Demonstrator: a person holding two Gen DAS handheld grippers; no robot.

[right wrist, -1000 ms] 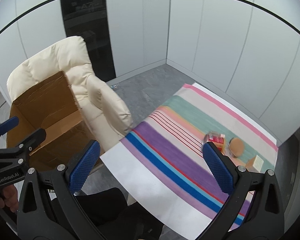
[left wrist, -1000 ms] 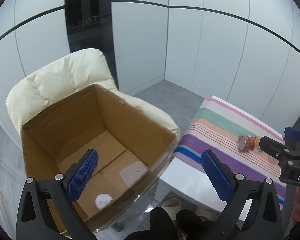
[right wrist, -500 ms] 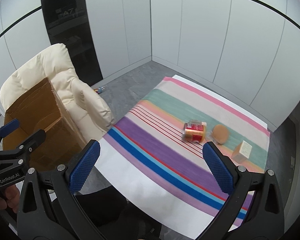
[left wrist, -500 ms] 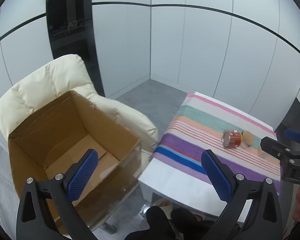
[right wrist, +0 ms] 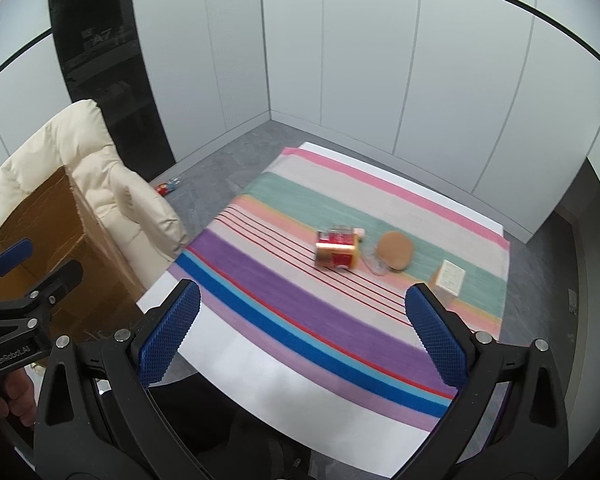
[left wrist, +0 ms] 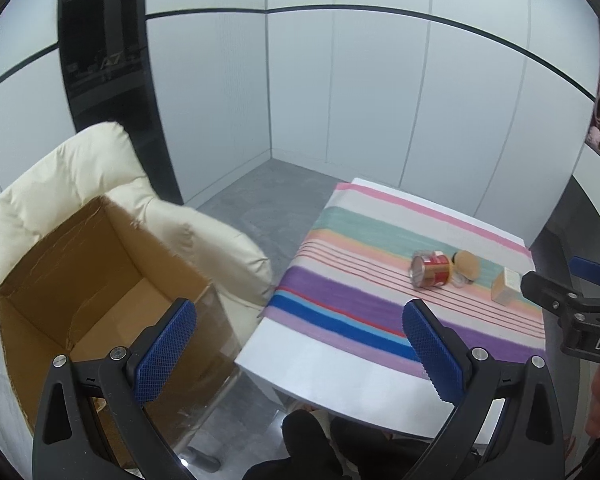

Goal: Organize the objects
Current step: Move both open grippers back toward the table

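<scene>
**Both tongs spread wide, three items waiting on the striped cloth**

Left gripper (left wrist: 300,336) hangs with its blue pads far apart and nothing between them; right gripper (right wrist: 300,328) is the same, released and empty, low in its frame. Up in the centre right of the right wrist view lies the red can (right wrist: 337,250), on its side on the striped cloth (right wrist: 260,300). Touching or nearly touching it to the right is a clear jar with a cork lid (right wrist: 394,250), also tipped over, and further right, apart from both, stands a small tan box (right wrist: 448,280). Over at the left edge, the open cardboard box (left wrist: 80,280) sits on a cream chair (left wrist: 60,176), probably the drop-off.

The can looks light and rigid but smooth, and lying down it may roll, so pinching across its round body, mid-length, seems safest. The jar looks like glass: fragile, slick, best gripped gently around the body, not the cork. The little box looks light and stiff; its flat sides offer an easy hold
</scene>
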